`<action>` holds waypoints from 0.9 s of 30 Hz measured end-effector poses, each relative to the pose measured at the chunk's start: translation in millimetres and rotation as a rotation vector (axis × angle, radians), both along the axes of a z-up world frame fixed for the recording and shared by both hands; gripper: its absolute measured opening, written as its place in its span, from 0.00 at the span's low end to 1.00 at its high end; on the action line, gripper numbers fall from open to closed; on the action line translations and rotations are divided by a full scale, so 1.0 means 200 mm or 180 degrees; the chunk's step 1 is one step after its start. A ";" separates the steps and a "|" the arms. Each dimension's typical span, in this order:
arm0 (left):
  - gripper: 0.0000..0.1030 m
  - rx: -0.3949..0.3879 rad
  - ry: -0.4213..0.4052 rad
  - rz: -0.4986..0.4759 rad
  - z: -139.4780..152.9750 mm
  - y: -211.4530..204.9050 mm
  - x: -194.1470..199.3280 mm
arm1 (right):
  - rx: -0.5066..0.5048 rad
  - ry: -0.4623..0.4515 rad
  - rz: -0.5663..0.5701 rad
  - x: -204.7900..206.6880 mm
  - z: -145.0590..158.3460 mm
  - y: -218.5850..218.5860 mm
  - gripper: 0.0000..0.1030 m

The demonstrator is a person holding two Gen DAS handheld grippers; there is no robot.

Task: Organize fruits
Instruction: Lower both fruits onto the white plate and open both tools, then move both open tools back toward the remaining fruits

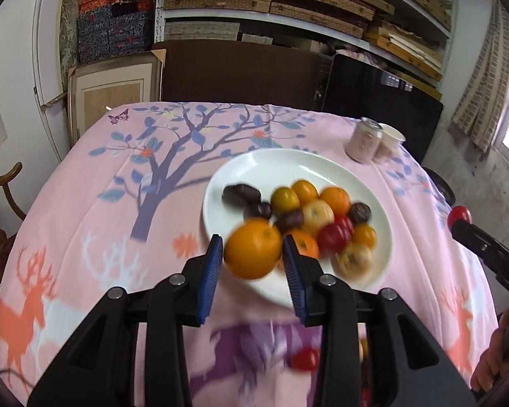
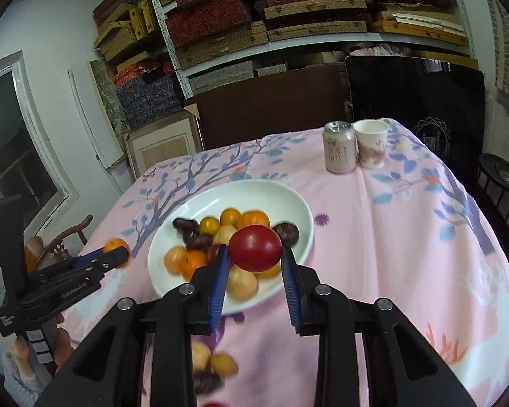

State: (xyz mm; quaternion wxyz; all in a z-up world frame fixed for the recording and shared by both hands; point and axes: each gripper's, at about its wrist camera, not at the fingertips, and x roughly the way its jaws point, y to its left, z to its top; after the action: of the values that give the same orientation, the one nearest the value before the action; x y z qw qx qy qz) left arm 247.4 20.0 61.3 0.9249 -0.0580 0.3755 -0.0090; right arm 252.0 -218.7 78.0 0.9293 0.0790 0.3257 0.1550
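Note:
My left gripper (image 1: pixel 251 254) is shut on an orange (image 1: pixel 252 252) and holds it above the near rim of the white plate (image 1: pixel 275 166). The plate holds several oranges, yellow fruits, red tomatoes and dark plums. My right gripper (image 2: pixel 254 254) is shut on a red tomato (image 2: pixel 255 248) above the plate (image 2: pixel 288 200), over its near side. The left gripper with its orange (image 2: pixel 116 247) shows at the left in the right wrist view. The right gripper with its tomato (image 1: pixel 459 215) shows at the right edge in the left wrist view.
A pink can (image 2: pixel 339 147) and a paper cup (image 2: pixel 371 146) stand at the table's far right. Loose fruits lie on the pink tablecloth near me: a red tomato (image 1: pixel 305 359), yellow fruits (image 2: pixel 213 361). A wooden chair (image 1: pixel 0 203) stands at the left.

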 end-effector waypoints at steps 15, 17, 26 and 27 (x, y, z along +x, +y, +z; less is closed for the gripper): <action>0.44 -0.0115 0.0275 -0.0020 -0.21 0.05 0.36 | 0.0075 0.0466 0.0047 0.43 -0.27 0.05 0.46; 0.53 -0.0069 0.0205 -0.0005 -0.18 0.04 0.32 | 0.0102 0.0402 0.0020 0.41 -0.24 0.04 0.46; 0.79 0.0115 -0.0151 0.0035 -0.06 -0.01 -0.10 | 0.0319 -0.0187 -0.0163 0.05 -0.05 -0.10 0.74; 0.81 0.0146 -0.0181 0.0046 -0.06 -0.01 -0.16 | 0.0306 -0.0284 -0.0215 -0.04 -0.06 -0.13 0.77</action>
State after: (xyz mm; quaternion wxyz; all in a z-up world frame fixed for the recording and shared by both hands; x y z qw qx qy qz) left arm 216.3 18.6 48.9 0.9364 -0.0392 0.3488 0.0046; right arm 244.8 -243.7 66.9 0.9428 0.1275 0.2733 0.1423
